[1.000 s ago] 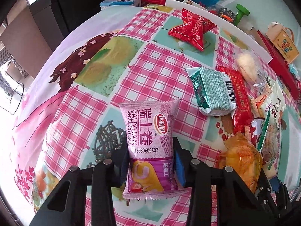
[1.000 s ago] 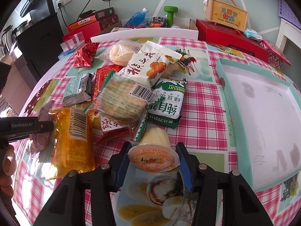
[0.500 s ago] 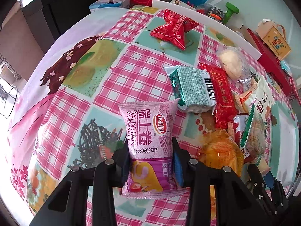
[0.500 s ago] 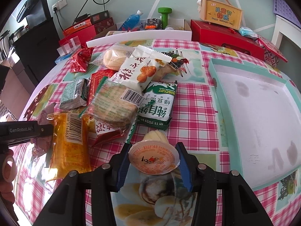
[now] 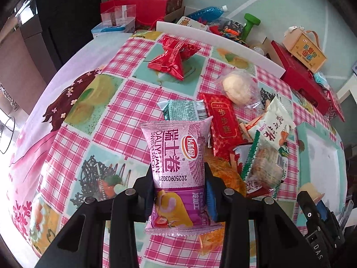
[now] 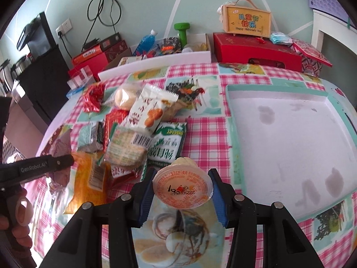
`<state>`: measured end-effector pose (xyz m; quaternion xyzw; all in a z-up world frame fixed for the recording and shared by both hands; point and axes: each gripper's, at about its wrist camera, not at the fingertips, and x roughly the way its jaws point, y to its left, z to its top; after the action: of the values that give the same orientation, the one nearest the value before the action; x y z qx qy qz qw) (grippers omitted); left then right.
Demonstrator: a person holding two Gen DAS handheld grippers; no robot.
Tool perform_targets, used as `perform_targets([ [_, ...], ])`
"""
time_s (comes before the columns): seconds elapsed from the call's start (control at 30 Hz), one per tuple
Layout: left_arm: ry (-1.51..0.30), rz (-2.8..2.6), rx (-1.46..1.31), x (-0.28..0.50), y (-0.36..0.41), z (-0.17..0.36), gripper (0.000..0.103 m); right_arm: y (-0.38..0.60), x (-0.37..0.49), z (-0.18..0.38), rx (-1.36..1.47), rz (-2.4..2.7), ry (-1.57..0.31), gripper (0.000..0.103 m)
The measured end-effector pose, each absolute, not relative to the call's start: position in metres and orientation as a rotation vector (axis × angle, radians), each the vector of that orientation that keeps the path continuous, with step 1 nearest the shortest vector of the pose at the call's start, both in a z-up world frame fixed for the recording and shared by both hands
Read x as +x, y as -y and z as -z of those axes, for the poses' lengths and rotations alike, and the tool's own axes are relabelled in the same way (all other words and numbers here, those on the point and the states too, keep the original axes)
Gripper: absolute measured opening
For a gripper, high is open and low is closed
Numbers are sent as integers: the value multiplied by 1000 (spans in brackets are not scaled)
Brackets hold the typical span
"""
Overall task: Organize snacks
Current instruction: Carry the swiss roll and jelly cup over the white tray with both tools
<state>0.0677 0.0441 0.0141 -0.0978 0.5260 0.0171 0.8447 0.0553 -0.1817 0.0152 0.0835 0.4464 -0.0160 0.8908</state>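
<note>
My left gripper point(image 5: 179, 192) is shut on a pink Swiss roll packet point(image 5: 176, 156), held upright above the checked tablecloth. In the right wrist view my right gripper point(image 6: 181, 188) is shut on a small jelly cup point(image 6: 181, 188) with an orange foil lid, lifted off the table. A heap of snack packets lies in the table's middle: a white rice-cracker bag point(image 6: 149, 111), a green biscuit pack point(image 6: 167, 145), an orange packet point(image 6: 89, 178), a red packet point(image 5: 223, 120) and a round bun in clear wrap point(image 5: 237, 87). The left gripper's side point(image 6: 44, 165) shows at the left of the right wrist view.
A shallow white tray with a teal rim point(image 6: 232, 134) lies at the right of the table. A red star-shaped packet point(image 5: 174, 58) lies apart at the back. Red boxes point(image 6: 256, 51), a green dumbbell point(image 6: 183, 32), a blue bottle point(image 6: 146, 42) and a white board point(image 6: 156, 63) crowd the far edge.
Both grippers have risen with their snacks still held. The left one has swung rightward toward the heap, and the table looks farther below in both views.
</note>
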Motion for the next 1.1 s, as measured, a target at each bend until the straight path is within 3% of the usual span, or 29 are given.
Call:
perform_targets([
  [0.23, -1051, 90, -225, 67, -14, -32, 39, 223, 57, -38, 250, 89, -859, 50],
  [0.7, -969, 351, -78, 82, 122, -60, 39, 339, 40, -57, 386, 333, -749, 50],
  [1.1, -993, 498, 48, 81, 218, -39, 39, 421, 12, -44, 474, 571, -733, 50],
])
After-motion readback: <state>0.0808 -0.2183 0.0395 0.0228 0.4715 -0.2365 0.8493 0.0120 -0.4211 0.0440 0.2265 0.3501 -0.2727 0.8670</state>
